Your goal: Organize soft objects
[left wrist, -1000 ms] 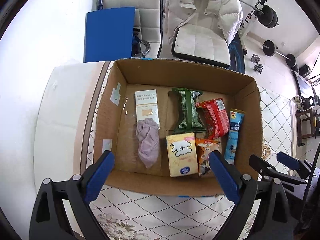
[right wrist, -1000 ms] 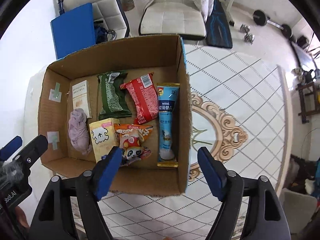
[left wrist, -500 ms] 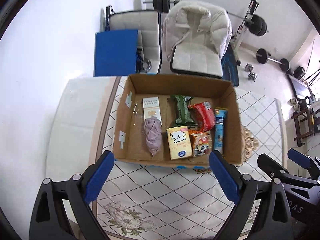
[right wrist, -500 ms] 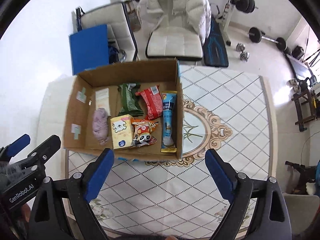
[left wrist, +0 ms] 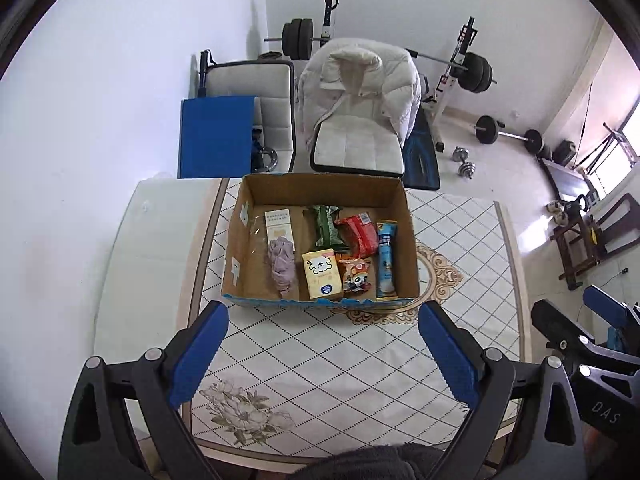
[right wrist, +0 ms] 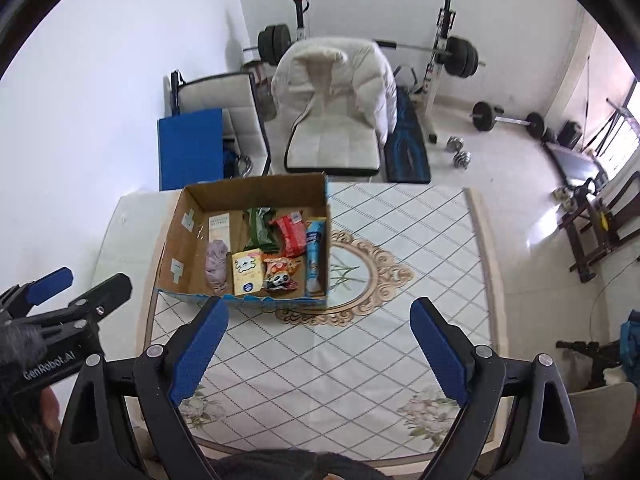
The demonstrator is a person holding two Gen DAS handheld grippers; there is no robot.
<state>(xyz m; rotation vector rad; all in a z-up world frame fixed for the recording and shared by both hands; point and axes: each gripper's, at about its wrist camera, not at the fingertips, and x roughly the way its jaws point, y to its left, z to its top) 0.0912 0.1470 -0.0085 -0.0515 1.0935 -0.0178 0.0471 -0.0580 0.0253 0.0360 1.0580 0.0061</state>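
Observation:
An open cardboard box point(left wrist: 394, 194) point(right wrist: 176, 236) stands on the far part of the tiled table. In it lie a lilac cloth point(left wrist: 282, 266) point(right wrist: 216, 264), a white flat pack point(left wrist: 279, 222), a green pouch point(left wrist: 326, 228), a red snack bag point(left wrist: 360, 232), a yellow tissue pack point(left wrist: 322, 274) point(right wrist: 247, 272), a panda snack bag point(left wrist: 356, 276) and a blue tube pack point(left wrist: 386, 258) point(right wrist: 314, 254). My left gripper point(left wrist: 322, 354) is open and empty, well back from the box. My right gripper point(right wrist: 318, 346) is open and empty too.
The table point(left wrist: 360, 360) has a diamond pattern with a gold medallion point(right wrist: 360, 276) right of the box. Behind the table stand a chair with a white jacket point(left wrist: 358, 112), a blue panel point(left wrist: 216, 136) and gym weights point(left wrist: 508, 134).
Both grippers have pulled back and up from the box. The box now looks smaller and farther away. Its contents have not moved.

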